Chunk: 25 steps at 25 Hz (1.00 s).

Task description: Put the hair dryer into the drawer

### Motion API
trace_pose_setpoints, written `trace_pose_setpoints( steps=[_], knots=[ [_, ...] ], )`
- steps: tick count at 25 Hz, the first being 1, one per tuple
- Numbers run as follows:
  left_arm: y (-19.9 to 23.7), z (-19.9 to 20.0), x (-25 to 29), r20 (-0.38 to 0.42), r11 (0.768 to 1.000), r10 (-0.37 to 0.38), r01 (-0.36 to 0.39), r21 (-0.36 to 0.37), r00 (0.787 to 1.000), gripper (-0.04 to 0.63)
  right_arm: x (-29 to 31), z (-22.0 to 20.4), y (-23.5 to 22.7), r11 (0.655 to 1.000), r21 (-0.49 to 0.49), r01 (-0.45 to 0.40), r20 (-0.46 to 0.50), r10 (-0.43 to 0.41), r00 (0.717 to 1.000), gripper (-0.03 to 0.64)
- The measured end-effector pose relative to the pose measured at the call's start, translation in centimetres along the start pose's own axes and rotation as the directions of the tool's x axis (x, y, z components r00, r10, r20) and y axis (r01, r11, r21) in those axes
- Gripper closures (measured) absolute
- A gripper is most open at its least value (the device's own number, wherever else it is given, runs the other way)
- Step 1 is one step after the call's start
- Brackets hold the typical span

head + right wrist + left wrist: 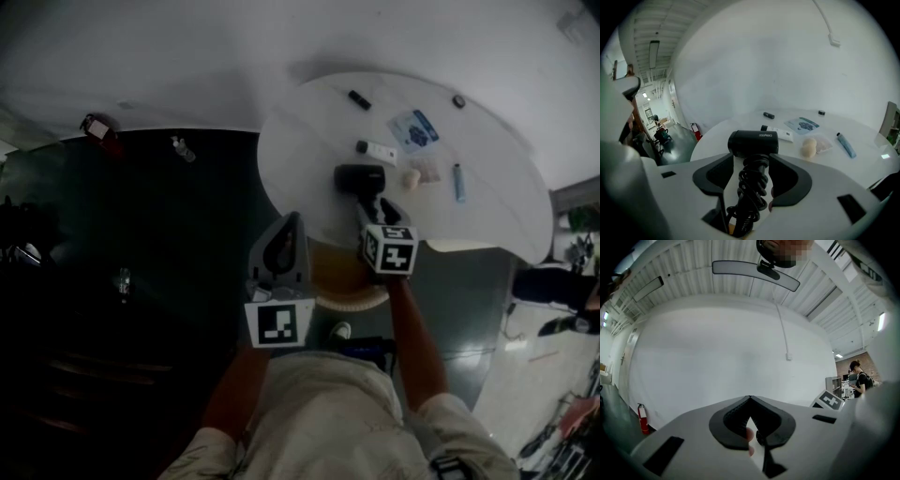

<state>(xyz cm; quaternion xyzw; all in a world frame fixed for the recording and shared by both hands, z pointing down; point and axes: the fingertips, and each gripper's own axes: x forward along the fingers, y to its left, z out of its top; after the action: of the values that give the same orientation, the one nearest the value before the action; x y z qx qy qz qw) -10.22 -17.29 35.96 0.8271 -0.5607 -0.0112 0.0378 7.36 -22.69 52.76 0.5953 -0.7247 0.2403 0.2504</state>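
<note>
The black hair dryer [359, 177] lies on the round white table [309, 122] near its front edge, its cord coiled round the handle. My right gripper [372, 202] tilts down over it. In the right gripper view the cord-wrapped handle [752, 180] runs between the open jaws of the right gripper [752, 159], with gaps on both sides, and the dryer's barrel [753, 142] lies just past the tips. My left gripper [295, 217] hovers off the table's front edge, level and shut on nothing; the left gripper [750, 398] faces a white wall. I see no drawer.
On the table lie a white box [377, 150], a blue packet [412, 128], a blue tube [458, 183], a beige lump [411, 178] and two small black items. A pale round object [349, 286] sits under the table's front edge. A fire extinguisher [98, 129] stands far left.
</note>
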Motion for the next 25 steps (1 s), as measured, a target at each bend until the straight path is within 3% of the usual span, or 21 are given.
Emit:
trace_pose_setpoints(
  steps=[6,10,15,17,20,23,25],
  knots=[
    [0.8,-0.8,0.3,-0.017,1.000,-0.009,0.009,-0.010,1.000,0.594,2.4,-1.2,0.0,1.000,0.026,0.006,-0.102,-0.003,0.995,0.354],
    [1.2,-1.8,0.5,-0.035,1.000,-0.013,0.013,-0.011,0.999,0.594,3.6,-2.1,-0.5,0.992,0.125,0.011,-0.196,0.014,0.980,0.353],
    [1.2,-3.0,0.5,-0.059,0.999,-0.023,0.021,-0.025,0.998,0.594,5.5,-3.0,-0.8,0.987,0.158,0.022,-0.282,0.024,0.959,0.353],
    [1.1,-3.1,0.5,-0.059,0.999,-0.025,0.023,-0.030,0.998,0.594,6.1,-3.5,-1.3,0.989,0.136,0.056,-0.322,-0.009,0.947,0.348],
    [1.2,-3.0,0.4,-0.064,0.999,-0.024,0.022,-0.034,0.998,0.595,5.0,-4.9,-2.4,0.983,0.065,0.173,-0.435,-0.128,0.891,0.347],
    [1.4,-3.3,0.2,-0.076,0.999,-0.021,0.018,-0.031,0.997,0.595,5.7,-3.9,-1.4,0.986,0.079,0.148,-0.380,-0.107,0.919,0.347],
    [1.4,-3.4,0.3,-0.075,0.999,-0.021,0.018,-0.035,0.997,0.595,4.8,-5.3,-1.7,0.978,0.107,0.180,-0.447,-0.115,0.887,0.350]
  ],
)
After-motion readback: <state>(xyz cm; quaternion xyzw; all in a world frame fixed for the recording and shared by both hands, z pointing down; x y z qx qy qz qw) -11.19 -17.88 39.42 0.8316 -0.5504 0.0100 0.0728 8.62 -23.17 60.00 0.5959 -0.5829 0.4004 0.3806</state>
